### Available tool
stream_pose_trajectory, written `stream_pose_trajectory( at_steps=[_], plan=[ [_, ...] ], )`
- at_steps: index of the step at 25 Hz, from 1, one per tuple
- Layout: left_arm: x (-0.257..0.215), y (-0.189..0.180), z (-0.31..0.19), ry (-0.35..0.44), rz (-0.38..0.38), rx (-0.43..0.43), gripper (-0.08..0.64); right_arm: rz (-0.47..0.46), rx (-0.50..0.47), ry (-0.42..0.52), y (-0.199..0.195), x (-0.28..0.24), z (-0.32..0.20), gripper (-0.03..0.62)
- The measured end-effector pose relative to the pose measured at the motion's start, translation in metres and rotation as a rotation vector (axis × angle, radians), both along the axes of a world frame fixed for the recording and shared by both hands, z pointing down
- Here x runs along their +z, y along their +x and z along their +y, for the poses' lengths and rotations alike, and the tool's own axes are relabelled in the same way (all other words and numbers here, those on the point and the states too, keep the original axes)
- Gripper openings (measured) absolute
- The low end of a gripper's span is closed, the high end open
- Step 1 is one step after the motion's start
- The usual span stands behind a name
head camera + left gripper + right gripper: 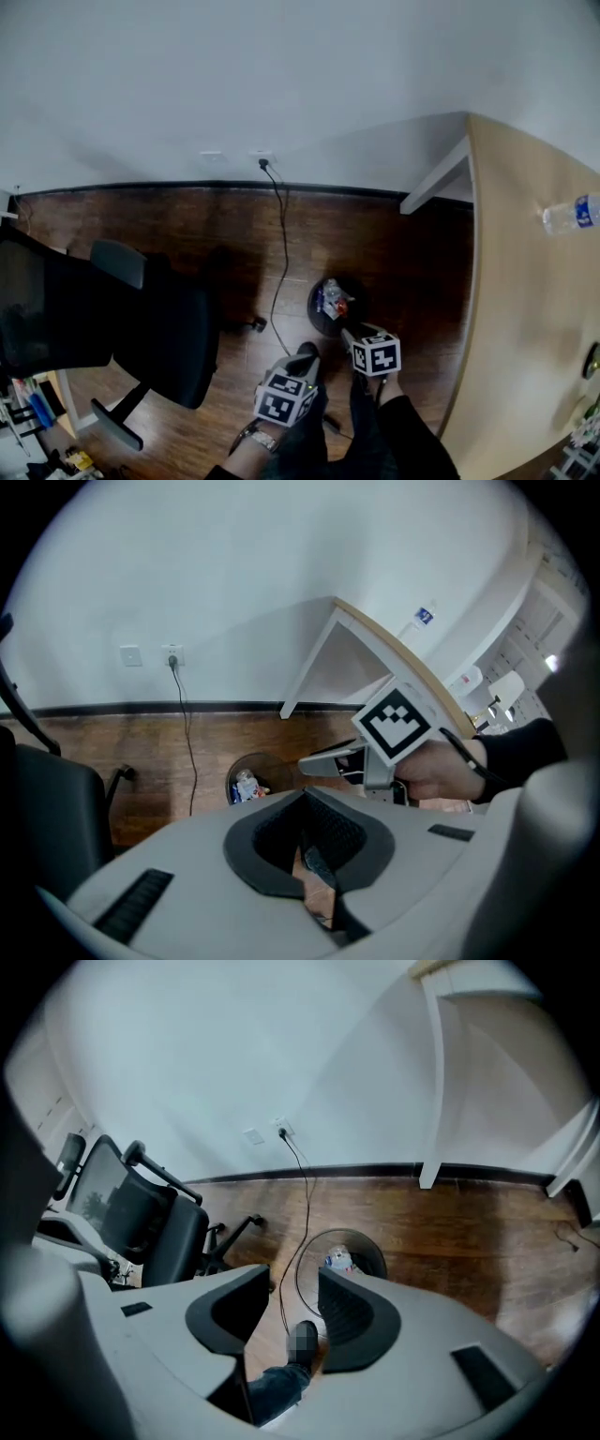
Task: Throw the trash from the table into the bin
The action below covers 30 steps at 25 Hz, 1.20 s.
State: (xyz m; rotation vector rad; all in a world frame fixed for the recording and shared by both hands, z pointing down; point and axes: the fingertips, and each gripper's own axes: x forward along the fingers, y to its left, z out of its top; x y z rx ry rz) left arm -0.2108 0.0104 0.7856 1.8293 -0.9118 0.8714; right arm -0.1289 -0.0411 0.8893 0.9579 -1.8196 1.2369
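While both hang near the round black plastic bin (336, 305), the right gripper (295, 1302) is partly open and empty, the left gripper (305, 841) closed on nothing.

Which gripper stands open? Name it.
The right gripper: a clear gap between its jaws, nothing held; the left gripper has them together.
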Motion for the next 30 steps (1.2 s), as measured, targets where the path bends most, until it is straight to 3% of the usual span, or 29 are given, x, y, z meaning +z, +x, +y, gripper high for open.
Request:
stream_pose_trajectory(
  at_steps=[11,21,30],
  plan=[
    [-0.089,0.024,0.003,0.103,0.029,0.095,0.003,-0.076,0.020,0.186,0.028,-0.180,0.017,0.009],
    [-0.198,0.038,0.019,0.233,0.108,0.181,0.003,-0.098,-0.044,0.347,0.046,-0.312,0.045,0.006],
    [-0.233,0.039,0.021,0.311,0.125,0.229,0.002,-0.117,-0.010,0.411,0.054,-0.355,0.064,0.006]
  ],
)
